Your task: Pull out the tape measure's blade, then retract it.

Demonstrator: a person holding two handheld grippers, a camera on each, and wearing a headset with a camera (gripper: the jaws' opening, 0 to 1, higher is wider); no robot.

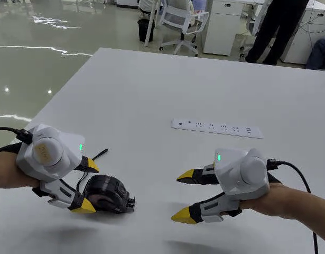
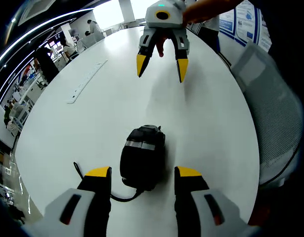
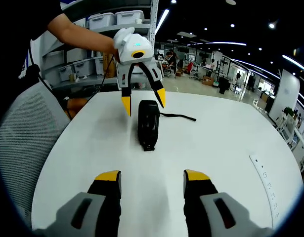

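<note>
A black tape measure (image 1: 108, 193) (image 2: 142, 157) (image 3: 148, 123) lies on the white table (image 1: 162, 90), its blade end pointing right in the head view and its wrist strap (image 3: 177, 116) trailing away. My left gripper (image 1: 88, 185) (image 2: 143, 174) (image 3: 142, 100) is open, its yellow-tipped fingers on either side of the case without closing on it. My right gripper (image 1: 184, 196) (image 3: 152, 178) (image 2: 161, 63) is open and holds nothing, a short way to the right of the tape measure and pointing at it.
A white power strip (image 1: 217, 127) (image 2: 86, 81) lies on the table beyond the grippers. A mesh-backed chair (image 3: 23, 143) stands by the table edge. Office chairs, cabinets and people (image 1: 278, 26) are on the far side of the room.
</note>
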